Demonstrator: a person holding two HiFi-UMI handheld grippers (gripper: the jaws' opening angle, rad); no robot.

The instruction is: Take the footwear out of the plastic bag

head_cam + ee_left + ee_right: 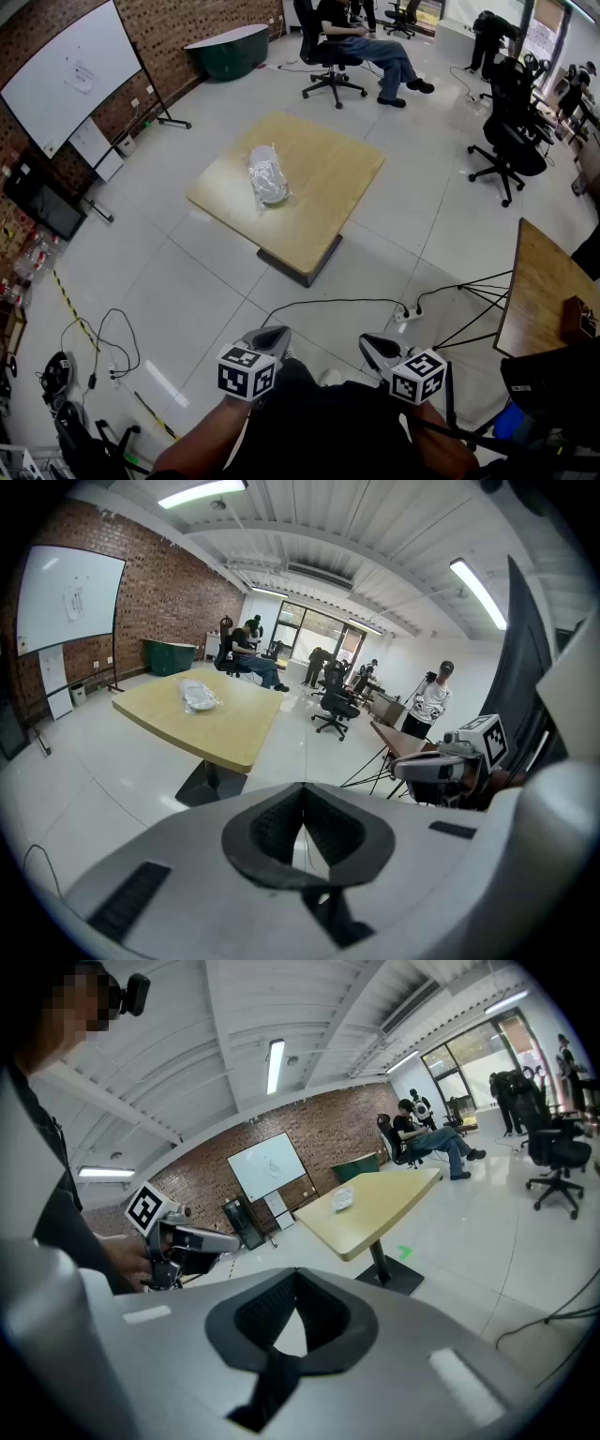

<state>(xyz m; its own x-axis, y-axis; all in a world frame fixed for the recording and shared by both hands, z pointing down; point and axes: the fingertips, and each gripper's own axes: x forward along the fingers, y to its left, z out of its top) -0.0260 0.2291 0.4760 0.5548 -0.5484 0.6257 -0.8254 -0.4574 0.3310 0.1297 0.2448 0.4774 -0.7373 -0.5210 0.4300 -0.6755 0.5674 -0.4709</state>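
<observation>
Down at the head view's bottom edge, two hand-held grey plastic grippers sit close to the person's body, side by side, noses pointing forward at the table. The left gripper (272,335) has its jaws pressed together, with nothing between the black ribbed pads (272,829). The right gripper (371,343) is likewise closed and empty. Both forearms are cut off by the frame edge. A black cable (328,302) trails over the glossy white tile floor (187,272) just ahead. Well beyond both grippers stands a square light-wood table (323,192) on a dark base. On its left half lies a clear crinkly plastic bag (267,175) with pale footwear inside; the film blurs its shape, so the kind is hard to tell.
</observation>
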